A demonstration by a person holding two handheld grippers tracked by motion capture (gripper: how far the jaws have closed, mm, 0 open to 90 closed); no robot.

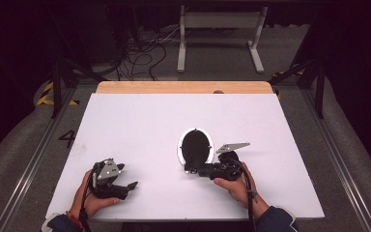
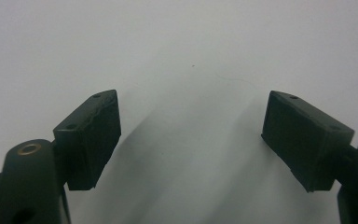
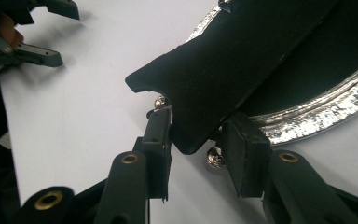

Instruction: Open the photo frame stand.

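Oval black pan (image 1: pixel 195 146) with shiny silver rim, resting on white table (image 1: pixel 140 121), right of table centre, toward near edge. Black handle (image 3: pixel 223 70) sticking out from pan's near side, with small metal studs at its end. Right gripper (image 1: pixel 196 170) just near of pan, jaws set either side of handle end (image 3: pixel 193 140), left pad touching, right pad close beside; firm clamp not clear. Left gripper (image 1: pixel 131 185) well left of pan, near front table edge, jaws spread wide, empty, bare table between (image 2: pixel 191 140). Also seen far off from right gripper view (image 3: pixel 51 35).
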